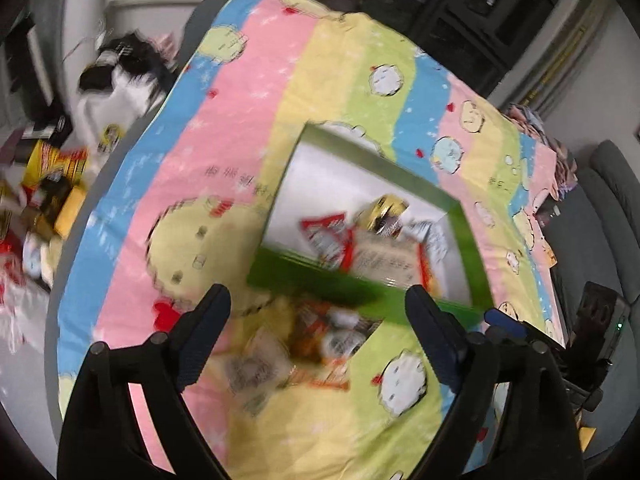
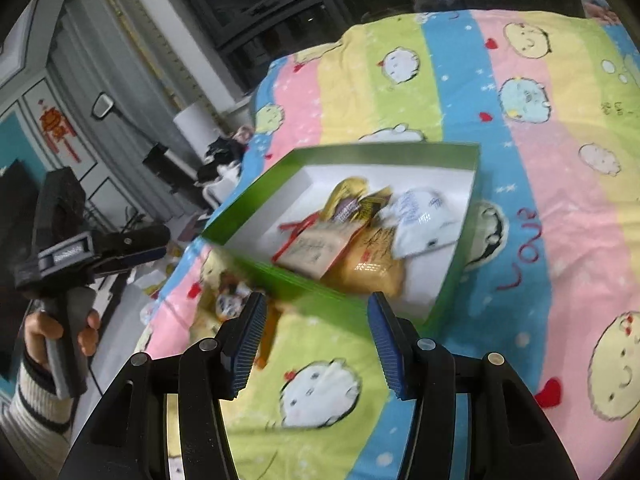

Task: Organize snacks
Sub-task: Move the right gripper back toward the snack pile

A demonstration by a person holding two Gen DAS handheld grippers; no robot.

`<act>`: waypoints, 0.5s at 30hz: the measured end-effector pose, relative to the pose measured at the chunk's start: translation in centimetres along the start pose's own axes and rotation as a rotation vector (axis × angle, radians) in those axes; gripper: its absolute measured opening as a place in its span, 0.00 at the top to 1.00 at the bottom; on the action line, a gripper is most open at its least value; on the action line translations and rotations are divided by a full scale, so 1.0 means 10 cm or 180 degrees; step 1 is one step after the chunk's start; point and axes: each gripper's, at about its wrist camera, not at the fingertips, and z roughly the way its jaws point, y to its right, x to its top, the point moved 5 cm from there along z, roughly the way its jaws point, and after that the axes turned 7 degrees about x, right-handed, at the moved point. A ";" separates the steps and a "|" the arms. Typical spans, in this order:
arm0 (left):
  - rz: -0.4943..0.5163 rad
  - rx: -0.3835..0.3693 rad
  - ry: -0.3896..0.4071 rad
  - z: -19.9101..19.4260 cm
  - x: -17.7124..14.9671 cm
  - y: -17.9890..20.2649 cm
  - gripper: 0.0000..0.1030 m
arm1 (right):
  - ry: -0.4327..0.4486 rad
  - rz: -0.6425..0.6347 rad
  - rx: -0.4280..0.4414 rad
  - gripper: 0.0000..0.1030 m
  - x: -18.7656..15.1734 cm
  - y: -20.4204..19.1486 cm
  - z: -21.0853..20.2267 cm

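A green box with a white inside (image 1: 460,216) (image 2: 456,276) sits on a striped cartoon cloth. In it lie several snack packets: a red one (image 1: 326,236), a gold one (image 1: 384,210) (image 2: 348,196), a tan one (image 2: 316,248), an orange one (image 2: 368,266) and a white one (image 2: 420,220). More packets (image 1: 320,336) (image 2: 230,300) lie blurred on the cloth in front of the box. My left gripper (image 1: 318,300) is open above these loose packets and holds nothing. My right gripper (image 2: 316,308) is open at the box's near wall, empty.
The cloth (image 1: 248,128) (image 2: 560,200) covers a round table. A pile of other snack bags (image 1: 52,184) lies beyond the table's left edge. The left hand-held gripper (image 2: 80,256) shows at the left of the right wrist view. A grey chair (image 1: 612,208) stands to the right.
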 end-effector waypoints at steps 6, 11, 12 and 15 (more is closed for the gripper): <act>-0.0330 -0.0100 -0.0215 0.12 -0.38 -0.28 0.13 | -0.0240 -0.0098 0.0148 0.48 -0.30 -0.24 0.19; -0.0553 -0.0148 -0.0325 0.24 -0.54 -0.42 0.14 | -0.0435 -0.0167 0.0400 0.48 -0.47 -0.50 0.43; -0.0582 -0.0150 -0.0340 0.26 -0.56 -0.44 0.14 | -0.0480 -0.0186 0.0448 0.48 -0.50 -0.55 0.49; -0.0617 -0.0200 -0.0369 0.29 -0.59 -0.46 0.14 | -0.0607 -0.0229 0.0551 0.48 -0.60 -0.71 0.69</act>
